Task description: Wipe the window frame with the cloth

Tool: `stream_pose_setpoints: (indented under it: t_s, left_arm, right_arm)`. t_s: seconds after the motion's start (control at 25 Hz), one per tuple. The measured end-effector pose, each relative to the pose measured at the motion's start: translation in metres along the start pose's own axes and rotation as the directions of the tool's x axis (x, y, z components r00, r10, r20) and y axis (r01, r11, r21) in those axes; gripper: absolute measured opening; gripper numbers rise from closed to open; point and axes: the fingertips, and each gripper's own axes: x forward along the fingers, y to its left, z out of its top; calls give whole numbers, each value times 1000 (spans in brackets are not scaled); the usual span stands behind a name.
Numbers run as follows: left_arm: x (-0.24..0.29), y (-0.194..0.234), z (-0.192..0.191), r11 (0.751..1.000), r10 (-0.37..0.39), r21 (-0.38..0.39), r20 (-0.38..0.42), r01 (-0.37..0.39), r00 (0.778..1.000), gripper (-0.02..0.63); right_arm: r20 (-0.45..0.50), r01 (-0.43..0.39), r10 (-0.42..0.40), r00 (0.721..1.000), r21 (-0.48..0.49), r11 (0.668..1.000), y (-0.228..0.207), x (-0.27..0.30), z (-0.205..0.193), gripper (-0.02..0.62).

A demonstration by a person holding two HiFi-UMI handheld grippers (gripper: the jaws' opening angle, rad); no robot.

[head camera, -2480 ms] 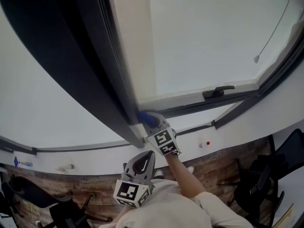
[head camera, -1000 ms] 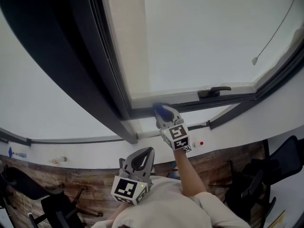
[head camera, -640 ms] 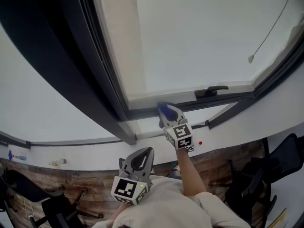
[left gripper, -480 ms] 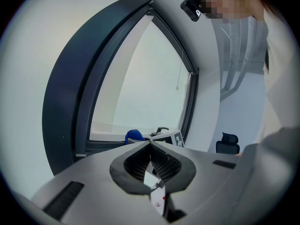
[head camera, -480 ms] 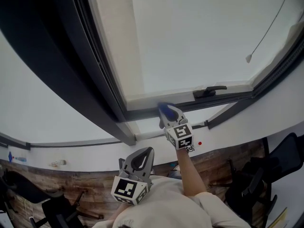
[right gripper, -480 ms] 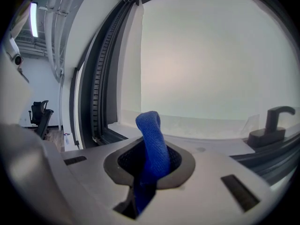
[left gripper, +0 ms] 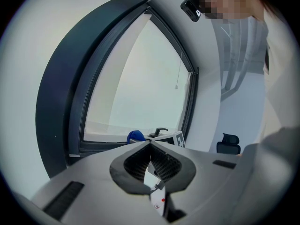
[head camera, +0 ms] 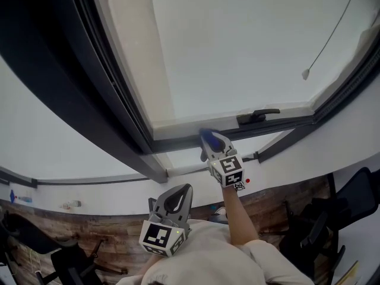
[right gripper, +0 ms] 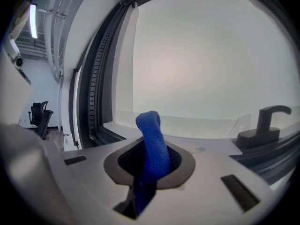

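A blue cloth (right gripper: pixel 152 142) sticks up from my right gripper (right gripper: pixel 151 159), whose jaws are shut on it. In the head view the right gripper (head camera: pixel 209 140) presses the blue cloth (head camera: pixel 206 137) against the bottom rail of the dark window frame (head camera: pixel 178 142), left of the black window handle (head camera: pixel 257 116). The handle (right gripper: pixel 262 123) also shows at the right in the right gripper view. My left gripper (head camera: pixel 178 199) hangs low near the person's chest, shut with nothing in it. From the left gripper view the left gripper (left gripper: pixel 151 145) points at the frame (left gripper: pixel 61 102), and the cloth (left gripper: pixel 136 136) shows beyond it.
A blind cord with a small weight (head camera: pixel 305 74) hangs over the pale pane. White wall surrounds the window. Below lie a wood-pattern floor (head camera: pixel 113 242) and black office chairs (head camera: pixel 320 230), with another chair (right gripper: pixel 40 114) at the far left in the right gripper view.
My right gripper has slid the cloth to the right along the bottom rail, away from the frame's left corner and nearer the handle. The left gripper has stayed put.
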Motion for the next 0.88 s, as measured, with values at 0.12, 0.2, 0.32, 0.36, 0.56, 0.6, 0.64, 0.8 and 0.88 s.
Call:
stream_pose_setpoints:
  t_s: [0.12,0.2,0.32,0.36,0.56,0.6,0.64,0.8,0.88]
  left_arm:
    - [3,-3,0,1000,2,1,1,-2,1000,9]
    - [5,-4,0,1000,3,1,2,-3,1000,9]
    - [7,-8,0,1000,3,4,4,-3,1000,9]
    - [7,-9,0,1000,2,6,3,-2,1000,9]
    - [11,-13,0,1000,2,13,2,-2,1000,9]
    - [12,-14,0,1000,1,14,1,-1,1000,9]
    - [13,-16,0,1000,-1,14,0,1,1000,9]
    - [17,-20,-1,1000,-5,17,-2,5,1000,9]
    - [19,-21,0,1000,-7,17,-2,7,1000,9]
  right_arm:
    - [6,5,-5,1000,3,1000,-6,-3,1,54]
    - [2,7,-7,1000,6,1000,-9,-4,0,54]
    - [1,10,-10,1000,9,1000,-13,-7,-2,54]
    - [3,12,-12,1000,9,1000,-15,-8,-2,54]
    - [11,25,-25,1000,17,1000,-26,-13,-1,54]
    - [10,28,-28,1000,20,999,-28,-14,-3,54]
    - [10,32,-32,999,23,999,-31,-15,-4,54]
    - [8,39,-40,999,28,999,-38,-18,-5,54]
    - [10,38,-39,999,26,999,-40,-19,-5,54]
